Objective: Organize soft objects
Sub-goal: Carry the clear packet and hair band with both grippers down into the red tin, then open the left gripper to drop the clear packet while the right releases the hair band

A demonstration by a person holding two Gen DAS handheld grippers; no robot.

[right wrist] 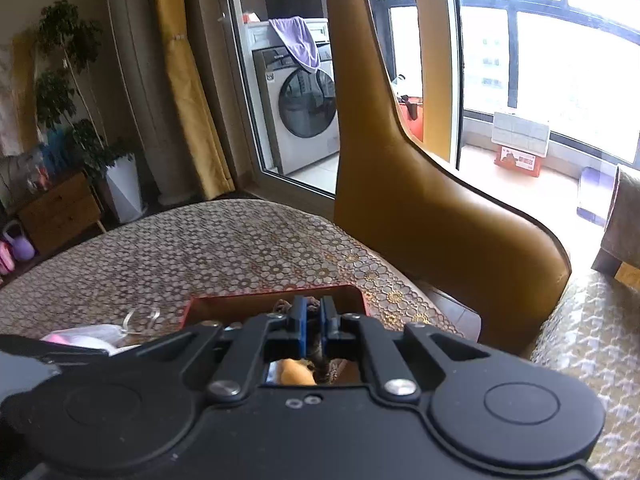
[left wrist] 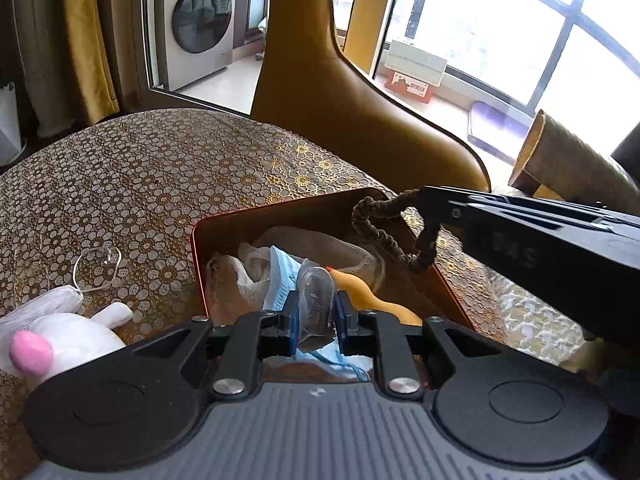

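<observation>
- Blue pads of the left gripper [left wrist: 316,312] are pinched nearly together on a clear plastic item [left wrist: 316,292], holding it just above the box's near end.
- Right beneath sit a pale blue face mask [left wrist: 282,280], a yellow soft toy [left wrist: 362,294] and white mesh fabric [left wrist: 248,276], all inside the red-rimmed box [left wrist: 198,256].
- Over the box's far corner, the right gripper [right wrist: 314,320] is clamped tight on a brown braided scrunchie [left wrist: 390,210], which dangles in a loop.
- Left of the box, a white plush with a pink nose [left wrist: 60,336] lies on the patterned tablecloth [left wrist: 160,176], a thin clear loop [left wrist: 96,268] just beyond it.
- Further back stands a tan leather chair [left wrist: 360,120].
</observation>
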